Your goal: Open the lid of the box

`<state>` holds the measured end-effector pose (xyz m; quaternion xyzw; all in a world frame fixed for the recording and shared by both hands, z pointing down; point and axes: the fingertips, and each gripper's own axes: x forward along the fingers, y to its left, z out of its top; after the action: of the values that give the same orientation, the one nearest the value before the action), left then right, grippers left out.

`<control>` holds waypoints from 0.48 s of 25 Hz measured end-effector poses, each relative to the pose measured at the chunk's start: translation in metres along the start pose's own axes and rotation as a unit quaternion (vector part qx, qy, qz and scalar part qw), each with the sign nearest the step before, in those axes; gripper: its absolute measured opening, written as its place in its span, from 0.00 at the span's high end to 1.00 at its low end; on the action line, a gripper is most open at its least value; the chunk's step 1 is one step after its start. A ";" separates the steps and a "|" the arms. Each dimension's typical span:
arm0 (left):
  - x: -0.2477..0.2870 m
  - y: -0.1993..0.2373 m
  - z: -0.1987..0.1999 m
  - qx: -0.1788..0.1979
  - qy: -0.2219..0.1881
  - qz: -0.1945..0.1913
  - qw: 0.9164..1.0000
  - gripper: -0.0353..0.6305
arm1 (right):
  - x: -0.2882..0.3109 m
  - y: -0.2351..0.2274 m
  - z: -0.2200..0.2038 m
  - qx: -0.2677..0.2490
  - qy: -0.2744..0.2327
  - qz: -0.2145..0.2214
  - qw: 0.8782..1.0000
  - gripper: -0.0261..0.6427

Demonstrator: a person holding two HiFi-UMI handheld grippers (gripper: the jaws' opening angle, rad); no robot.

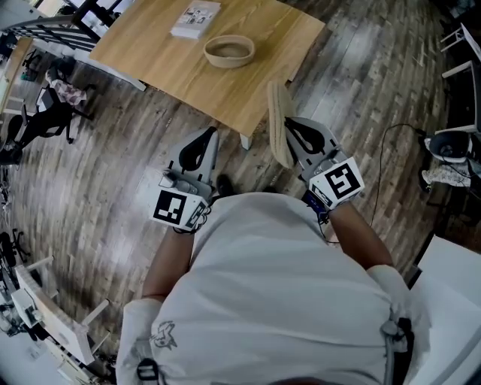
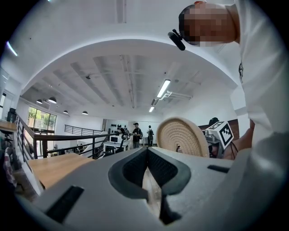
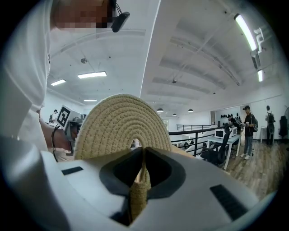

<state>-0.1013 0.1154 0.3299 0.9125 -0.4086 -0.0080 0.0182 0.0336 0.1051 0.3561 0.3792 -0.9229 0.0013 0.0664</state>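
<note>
A round woven basket (image 1: 229,51), the box, stands uncovered on the wooden table (image 1: 150,53). Its woven lid (image 1: 279,124) is off the basket and stands on edge in the air in front of the table's near corner. My right gripper (image 1: 294,131) is shut on the lid's loop handle; in the right gripper view the lid (image 3: 122,126) rises above the right gripper (image 3: 142,155). My left gripper (image 1: 204,143) hangs to the left of the lid, shut and empty. In the left gripper view, beyond my left gripper (image 2: 147,155), the lid (image 2: 183,135) shows its coiled face.
A white booklet (image 1: 195,19) lies on the table behind the basket. A table leg (image 1: 245,140) stands between my grippers. A black cable (image 1: 387,150) runs over the plank floor at right. Racks and a dark railing (image 1: 45,45) crowd the left side.
</note>
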 end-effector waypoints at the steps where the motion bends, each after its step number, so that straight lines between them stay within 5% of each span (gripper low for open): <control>1: 0.001 -0.009 0.001 0.001 -0.002 0.005 1.000 0.94 | -0.008 -0.001 -0.001 0.000 0.000 0.006 1.000 0.92; 7: 0.001 -0.047 0.006 0.024 -0.015 0.053 0.998 0.94 | -0.059 -0.007 -0.010 -0.010 0.000 0.022 1.000 0.92; 12: 0.004 -0.067 0.001 0.020 -0.008 0.046 0.999 0.94 | -0.081 -0.007 -0.013 -0.006 -0.008 0.019 1.000 0.92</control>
<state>-0.0485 0.1571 0.3260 0.8928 -0.4503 -0.0062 -0.0033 0.0965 0.1572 0.3585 0.3608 -0.9306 -0.0057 0.0614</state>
